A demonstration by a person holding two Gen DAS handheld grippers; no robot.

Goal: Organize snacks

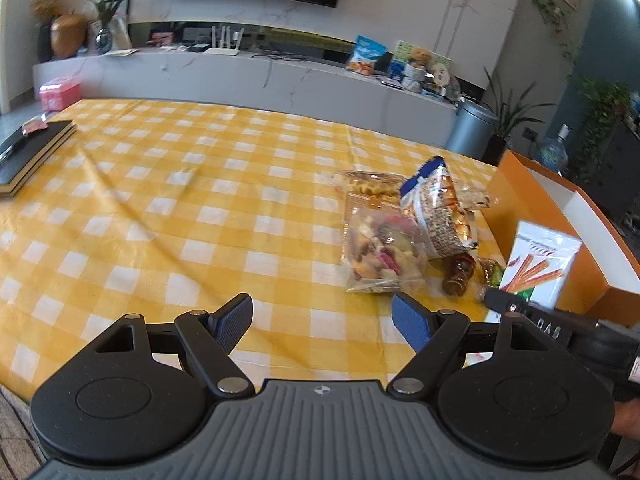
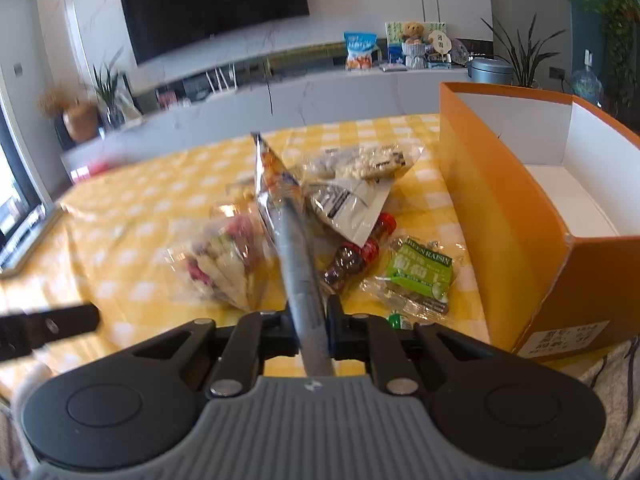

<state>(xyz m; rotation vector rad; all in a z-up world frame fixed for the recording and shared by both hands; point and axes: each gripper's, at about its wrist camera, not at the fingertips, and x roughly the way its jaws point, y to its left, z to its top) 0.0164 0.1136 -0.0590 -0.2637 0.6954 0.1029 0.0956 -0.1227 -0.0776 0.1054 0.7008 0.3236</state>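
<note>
My right gripper (image 2: 311, 334) is shut on a flat white snack packet (image 2: 298, 264), seen edge-on; in the left wrist view it shows as a white packet with orange sticks (image 1: 538, 262) held beside the orange box (image 1: 532, 196). My left gripper (image 1: 322, 322) is open and empty above the yellow checked tablecloth (image 1: 160, 208). A pile of snacks lies on the table: a clear bag of mixed dried fruit (image 1: 380, 254), a blue-edged chip bag (image 1: 436, 212), a green raisin pack (image 2: 420, 272), small brown bottles (image 2: 352, 260) and a clear bag of pale pieces (image 2: 360, 164).
The open orange box (image 2: 512, 216) with a white inside stands at the table's right. A dark book (image 1: 28, 156) lies at the far left of the table. A grey counter (image 1: 240, 76) with plants, a TV above and a metal bin (image 1: 472, 128) lies behind.
</note>
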